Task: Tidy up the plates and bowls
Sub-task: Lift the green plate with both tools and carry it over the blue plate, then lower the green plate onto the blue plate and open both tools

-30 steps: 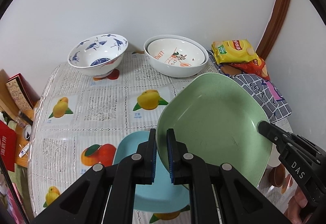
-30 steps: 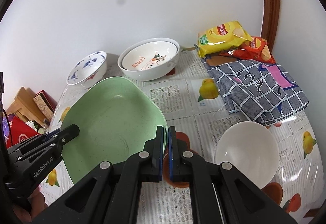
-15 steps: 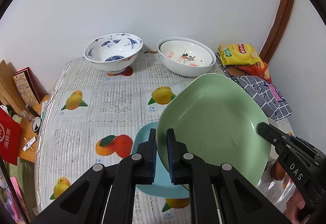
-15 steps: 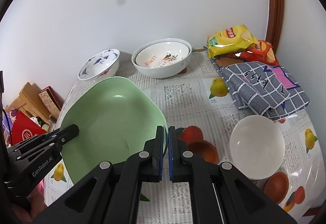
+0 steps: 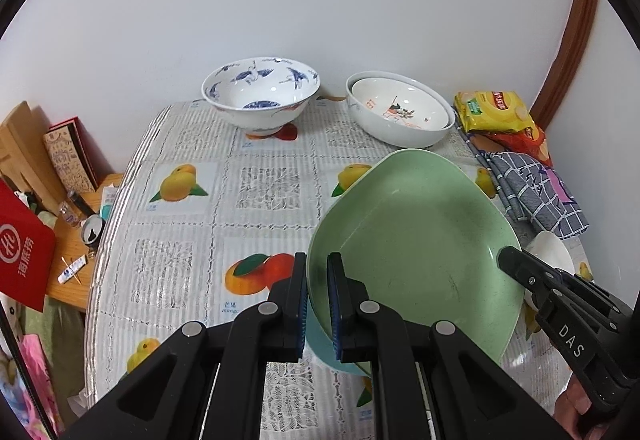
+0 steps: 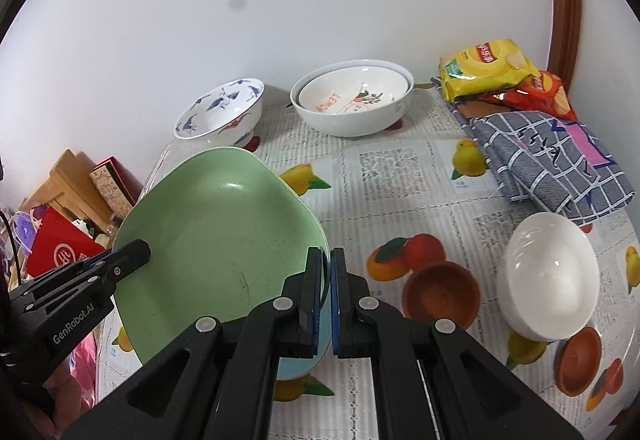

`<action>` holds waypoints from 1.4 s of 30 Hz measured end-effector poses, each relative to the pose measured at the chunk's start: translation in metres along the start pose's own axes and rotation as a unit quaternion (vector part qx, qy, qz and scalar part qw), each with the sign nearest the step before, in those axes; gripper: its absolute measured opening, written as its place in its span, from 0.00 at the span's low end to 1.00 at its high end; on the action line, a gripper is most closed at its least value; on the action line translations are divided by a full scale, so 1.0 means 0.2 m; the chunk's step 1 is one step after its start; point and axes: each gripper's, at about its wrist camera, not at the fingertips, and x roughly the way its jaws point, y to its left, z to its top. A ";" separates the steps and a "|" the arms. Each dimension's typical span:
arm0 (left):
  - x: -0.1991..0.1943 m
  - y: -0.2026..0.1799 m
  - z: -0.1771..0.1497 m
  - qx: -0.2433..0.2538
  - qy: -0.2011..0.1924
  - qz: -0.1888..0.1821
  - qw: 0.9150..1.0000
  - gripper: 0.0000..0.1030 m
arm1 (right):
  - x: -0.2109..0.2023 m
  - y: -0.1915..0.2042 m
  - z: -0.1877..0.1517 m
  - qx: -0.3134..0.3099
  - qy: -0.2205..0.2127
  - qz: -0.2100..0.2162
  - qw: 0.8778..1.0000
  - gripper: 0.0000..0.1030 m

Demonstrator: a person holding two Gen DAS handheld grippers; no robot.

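Both grippers hold one pale green square plate [image 5: 416, 252] above the table, tilted. My left gripper [image 5: 317, 265] is shut on its left rim, and my right gripper [image 6: 326, 257] is shut on its right rim. Each gripper shows in the other's view, as the right gripper [image 5: 508, 256] and the left gripper [image 6: 136, 253]. A light blue plate [image 6: 298, 364] lies on the table just under the green plate [image 6: 216, 236], mostly hidden by it. At the far wall stand a blue-and-white bowl [image 5: 260, 100] and two nested white bowls [image 5: 400, 112].
A plain white bowl [image 6: 552, 272] and two small brown bowls [image 6: 440, 294] [image 6: 578, 360] sit at the right. A checked cloth [image 6: 548, 160] and snack bags [image 6: 484, 68] lie at the back right. A side shelf with boxes [image 5: 28, 240] stands past the table's left edge [image 5: 100, 252].
Both grippers carried the green plate leftward across the table. The blue plate, earlier showing left of the green one, now lies mostly beneath it. Both grips are unchanged.
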 end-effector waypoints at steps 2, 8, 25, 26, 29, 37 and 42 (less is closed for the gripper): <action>0.03 0.01 -0.02 -0.005 0.005 -0.001 1.000 0.09 | 0.03 0.00 -0.01 -0.002 0.005 -0.001 1.000 0.04; 0.14 0.00 -0.08 -0.007 0.026 -0.004 1.000 0.09 | 0.12 -0.02 -0.05 -0.006 0.024 -0.009 1.000 0.04; 0.35 0.00 -0.14 -0.009 0.072 0.000 0.997 0.10 | 0.37 -0.06 -0.09 -0.024 0.055 -0.027 0.998 0.05; 0.35 0.00 -0.14 -0.010 0.073 -0.001 0.997 0.10 | 0.37 -0.05 -0.09 -0.028 0.053 -0.029 0.998 0.06; 0.35 0.01 -0.15 -0.009 0.076 -0.002 0.997 0.11 | 0.39 -0.05 -0.07 -0.034 0.054 -0.029 0.998 0.06; 0.32 -0.01 -0.19 0.018 0.087 0.010 0.996 0.12 | 0.41 -0.02 -0.08 -0.053 0.048 -0.028 0.997 0.08; 0.27 -0.02 -0.21 0.029 0.089 0.018 0.995 0.14 | 0.34 -0.04 -0.08 -0.047 0.035 -0.024 0.998 0.13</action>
